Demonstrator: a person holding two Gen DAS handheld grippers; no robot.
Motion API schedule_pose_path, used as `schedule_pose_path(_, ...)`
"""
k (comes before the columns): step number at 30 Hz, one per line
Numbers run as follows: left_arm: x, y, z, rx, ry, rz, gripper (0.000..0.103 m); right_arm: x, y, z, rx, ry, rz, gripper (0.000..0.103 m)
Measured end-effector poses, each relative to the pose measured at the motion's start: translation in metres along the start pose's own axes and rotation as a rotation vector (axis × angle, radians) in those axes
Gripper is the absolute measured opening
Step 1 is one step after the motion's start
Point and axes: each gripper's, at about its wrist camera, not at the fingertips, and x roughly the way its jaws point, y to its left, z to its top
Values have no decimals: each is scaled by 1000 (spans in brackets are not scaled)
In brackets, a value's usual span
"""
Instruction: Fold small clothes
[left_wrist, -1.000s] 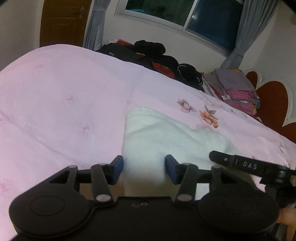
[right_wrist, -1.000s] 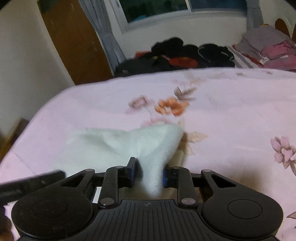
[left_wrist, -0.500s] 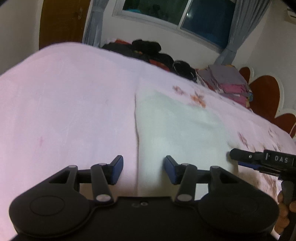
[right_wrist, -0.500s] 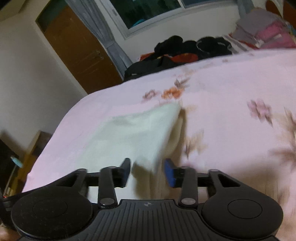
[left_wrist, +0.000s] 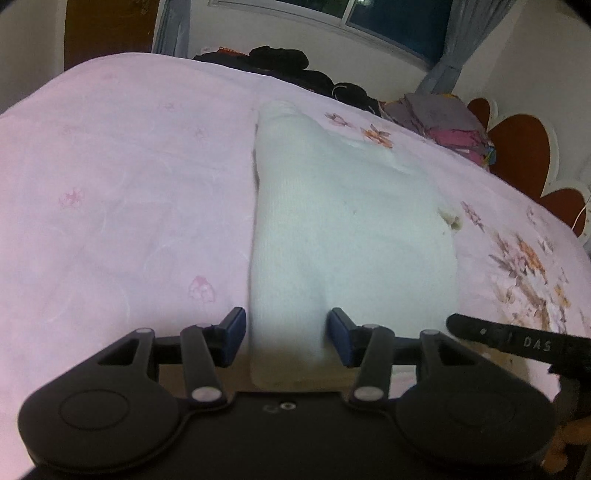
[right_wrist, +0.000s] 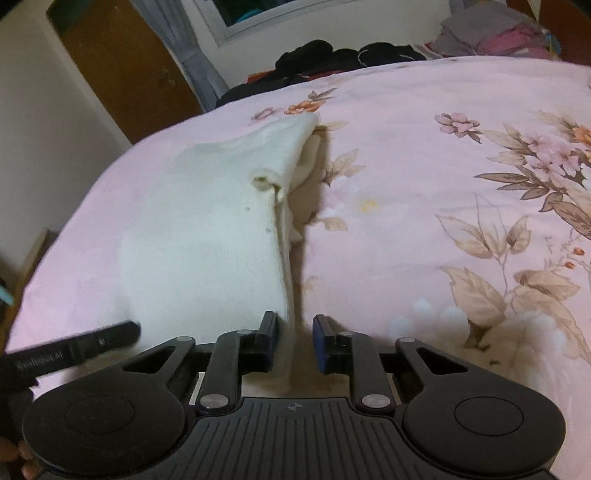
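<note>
A white knitted garment (left_wrist: 343, 229) lies stretched out on the pink bedspread (left_wrist: 122, 206). My left gripper (left_wrist: 286, 334) sits at its near left corner, blue pads pressed on a thick bunch of the fabric, which creases at the right-hand pad. In the right wrist view the garment (right_wrist: 207, 236) shows a small hole on its right side. My right gripper (right_wrist: 294, 338) straddles that thin right edge and its jaws are closing. The left pad touches the cloth and a gap remains at the right pad. Each view also catches one black finger of the other gripper.
Dark clothes (left_wrist: 291, 62) are heaped at the far edge of the bed under the window. Folded grey and pink laundry (left_wrist: 443, 122) is stacked by the red headboard (left_wrist: 524, 147). A brown door (right_wrist: 122, 70) stands beyond the bed's left side.
The right gripper let go of the bunched corner, opened, then narrowed around the garment's right edge. Both grippers drew back along the bed. The garment went from peaked to flat and stretched.
</note>
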Motion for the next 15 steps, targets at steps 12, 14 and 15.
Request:
schedule_pose_path(12,-11,-26,11,79,-35,45,71,3,24,-12,-154,2,-102,24)
schedule_pose_path(14,-13,-32,16,92,-60,52,83,3,23,-13,-155,3,-100,24)
schedule_pose_path(15,-13,-34,18,95,-70,56,89,3,21,-13,-148,3,-95,24)
